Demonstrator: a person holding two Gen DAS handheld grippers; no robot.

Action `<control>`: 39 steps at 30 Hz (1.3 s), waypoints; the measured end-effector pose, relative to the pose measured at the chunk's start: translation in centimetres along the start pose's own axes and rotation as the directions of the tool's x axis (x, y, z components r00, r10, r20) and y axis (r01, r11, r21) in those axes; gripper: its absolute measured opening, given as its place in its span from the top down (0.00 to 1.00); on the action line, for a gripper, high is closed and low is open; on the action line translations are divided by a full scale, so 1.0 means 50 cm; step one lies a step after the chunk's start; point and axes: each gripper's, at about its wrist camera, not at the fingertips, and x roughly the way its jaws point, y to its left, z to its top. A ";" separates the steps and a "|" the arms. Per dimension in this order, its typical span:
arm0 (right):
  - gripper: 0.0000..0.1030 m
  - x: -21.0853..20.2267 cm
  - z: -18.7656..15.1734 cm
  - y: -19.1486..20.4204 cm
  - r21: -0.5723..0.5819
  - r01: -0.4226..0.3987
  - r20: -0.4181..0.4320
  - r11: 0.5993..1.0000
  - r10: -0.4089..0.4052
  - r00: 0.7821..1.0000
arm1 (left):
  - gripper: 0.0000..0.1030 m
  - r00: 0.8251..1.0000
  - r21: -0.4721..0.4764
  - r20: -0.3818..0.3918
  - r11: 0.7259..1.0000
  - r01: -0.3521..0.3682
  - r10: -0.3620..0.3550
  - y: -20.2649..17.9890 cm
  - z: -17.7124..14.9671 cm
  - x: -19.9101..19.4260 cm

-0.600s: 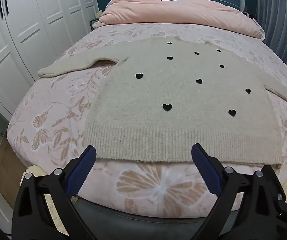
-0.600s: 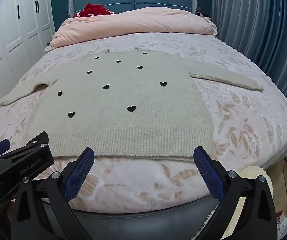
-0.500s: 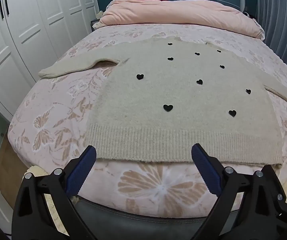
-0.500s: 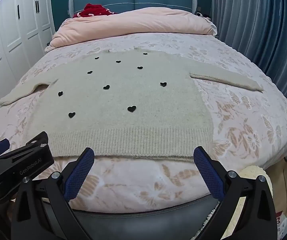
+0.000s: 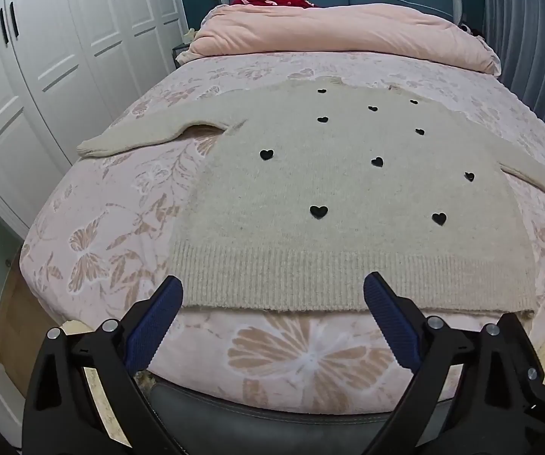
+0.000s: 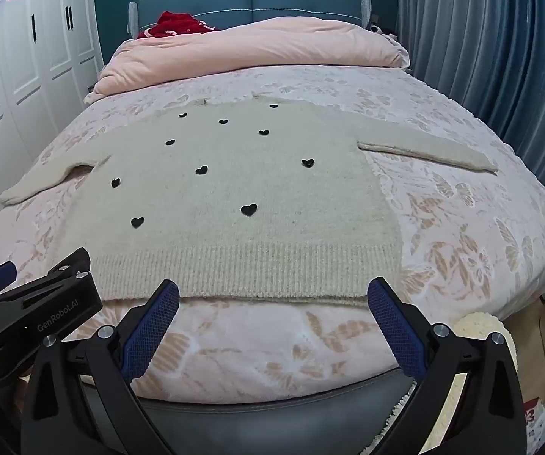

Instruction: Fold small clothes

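**A:** Left wrist view is showing almost nothing changing since half a second ago: the sweater is lying flat on the bed just as before, sleeves spread, ribbed hem nearest the foot edge. At most the camera is drifting a touch.

**B:** And the left gripper?

**A:** It is hanging above the hem with its jaws spread wide, gripping nothing.

**B:** Right wrist view is agreeing. The right gripper is also gaping wide and empty, hovering at the hem, nearer the right corner. The right sleeve is stretching out toward the curtain side.

**A:** So folding is not yet starting, I'd judge. Both are lining up for a first grasp, probably at the hem or a sleeve.

**B:** The knit is looking soft and thick, so a shallow pinch may be slipping off.
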 end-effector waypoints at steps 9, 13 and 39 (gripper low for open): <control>0.05 -0.002 -0.001 0.001 -0.003 0.003 0.002 1.000 -0.003 1.000 | 0.09 1.000 0.009 0.009 1.000 -0.011 0.011 0.002 -0.007 -0.003; 0.05 -0.004 -0.002 0.002 -0.001 0.004 0.003 1.000 -0.004 1.000 | 0.09 1.000 0.011 0.011 1.000 -0.015 0.015 0.002 -0.007 -0.005; 0.05 -0.004 -0.004 -0.004 -0.002 0.003 0.001 1.000 -0.003 1.000 | 0.09 1.000 0.007 0.003 1.000 -0.021 0.021 0.006 -0.010 -0.004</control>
